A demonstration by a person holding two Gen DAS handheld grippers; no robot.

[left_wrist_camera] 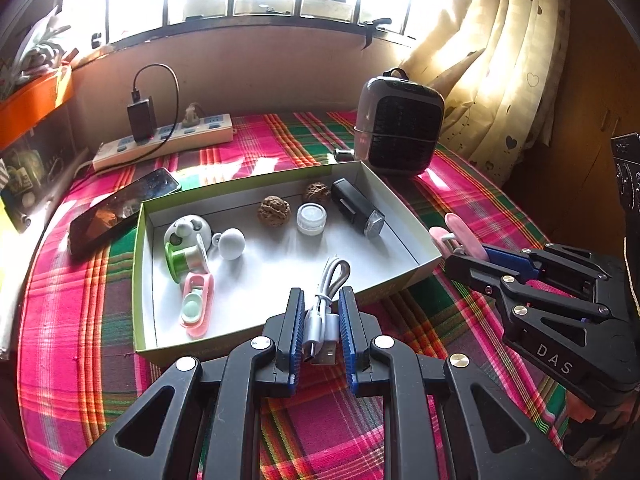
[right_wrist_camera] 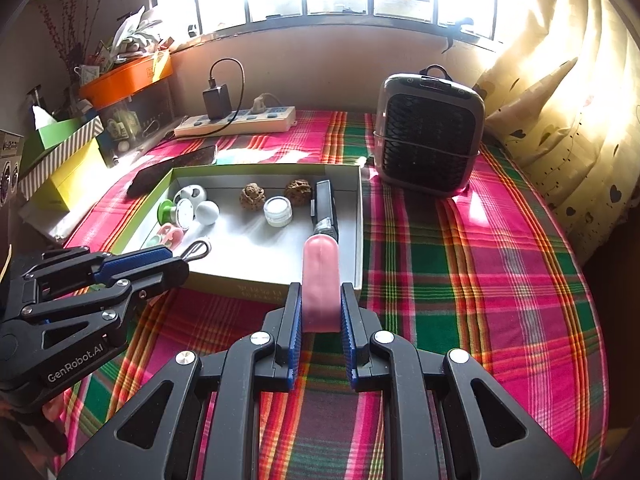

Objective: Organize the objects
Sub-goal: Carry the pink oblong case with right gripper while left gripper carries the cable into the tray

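A shallow green-walled box (left_wrist_camera: 140, 264) (right_wrist_camera: 356, 216) lies on the plaid cloth. It holds two walnuts (left_wrist_camera: 273, 210), a small clear jar (left_wrist_camera: 311, 219), a black torch (left_wrist_camera: 356, 208), a white ball (left_wrist_camera: 231, 243), a green spool (left_wrist_camera: 186, 258) and a pink contact-lens case (left_wrist_camera: 197, 305). My left gripper (left_wrist_camera: 323, 300) is shut on a coiled white USB cable (left_wrist_camera: 326, 304) above the box's near edge. My right gripper (right_wrist_camera: 320, 296) is shut on a pink clip (right_wrist_camera: 320, 280) by the box's near right corner; it also shows in the left wrist view (left_wrist_camera: 464, 240).
A dark grey mini heater (left_wrist_camera: 398, 124) (right_wrist_camera: 428, 132) stands behind the box at right. A phone (left_wrist_camera: 120, 210) lies left of the box, a power strip (left_wrist_camera: 164, 142) with a charger behind it. Boxes and clutter (right_wrist_camera: 80, 140) line the left; a curtain (right_wrist_camera: 560, 100) hangs right.
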